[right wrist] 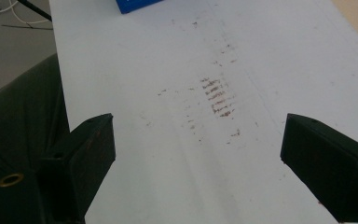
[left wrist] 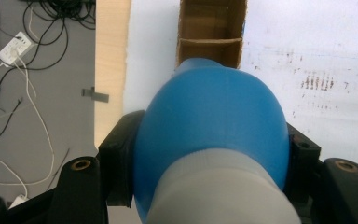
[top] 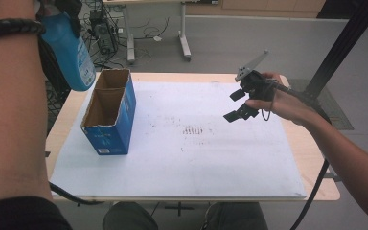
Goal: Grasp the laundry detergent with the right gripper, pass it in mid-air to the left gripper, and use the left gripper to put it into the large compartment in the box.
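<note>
A blue plastic bottle [top: 72, 52] with a pale grey neck hangs in the air at the far left, above the table's left edge. My left gripper [left wrist: 209, 158] is shut on it, a black jaw pressed to each side of the blue body [left wrist: 209, 126]. Below and ahead of it stands a blue cardboard box [top: 110, 115] with an open top and two compartments [left wrist: 209, 32]. My right gripper [top: 235, 105] hovers over the right half of the table, open, with nothing between its jaws [right wrist: 196, 158]. A corner of the box [right wrist: 137, 4] lies far ahead of it.
A white board [top: 196, 163] with brown smudges [right wrist: 219, 95] at its middle covers the wooden table [top: 316, 143]. Cables and a power strip [left wrist: 14, 46] lie on the floor to the left. Desk legs [top: 184, 43] stand beyond the table, a black post [top: 345, 43] at the right.
</note>
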A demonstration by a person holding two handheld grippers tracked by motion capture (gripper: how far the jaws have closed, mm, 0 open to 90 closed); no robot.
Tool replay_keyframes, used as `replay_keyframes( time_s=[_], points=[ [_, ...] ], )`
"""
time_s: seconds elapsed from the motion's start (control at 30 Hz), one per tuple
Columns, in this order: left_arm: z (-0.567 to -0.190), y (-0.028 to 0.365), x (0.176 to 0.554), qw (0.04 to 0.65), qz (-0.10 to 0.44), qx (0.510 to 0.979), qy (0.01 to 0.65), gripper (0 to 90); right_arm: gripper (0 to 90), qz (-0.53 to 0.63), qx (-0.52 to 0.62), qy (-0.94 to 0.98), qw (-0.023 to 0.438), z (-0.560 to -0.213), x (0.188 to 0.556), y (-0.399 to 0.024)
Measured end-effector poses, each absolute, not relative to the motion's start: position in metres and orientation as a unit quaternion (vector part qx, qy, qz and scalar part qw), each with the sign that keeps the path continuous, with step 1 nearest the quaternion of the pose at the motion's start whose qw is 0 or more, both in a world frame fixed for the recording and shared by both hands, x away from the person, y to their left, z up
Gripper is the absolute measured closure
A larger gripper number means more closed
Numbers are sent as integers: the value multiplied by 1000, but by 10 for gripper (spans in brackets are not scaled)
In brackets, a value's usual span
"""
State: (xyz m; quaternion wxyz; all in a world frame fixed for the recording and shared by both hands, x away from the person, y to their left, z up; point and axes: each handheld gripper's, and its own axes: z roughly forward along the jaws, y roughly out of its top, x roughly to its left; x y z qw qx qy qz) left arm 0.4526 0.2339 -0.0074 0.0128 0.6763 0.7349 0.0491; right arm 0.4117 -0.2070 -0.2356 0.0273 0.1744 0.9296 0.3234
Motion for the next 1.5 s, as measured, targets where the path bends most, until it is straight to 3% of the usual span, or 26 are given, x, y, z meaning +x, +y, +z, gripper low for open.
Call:
replay_keyframes(
  time_s=[0.9,1.5],
  points=[
    [-19,233,454,18,49,680,732,368,103,329,175,928,36,-233,408,-206],
    [-65,231,462,20,35,691,721,369,103,327,173,929,33,-237,407,-204]
  ],
)
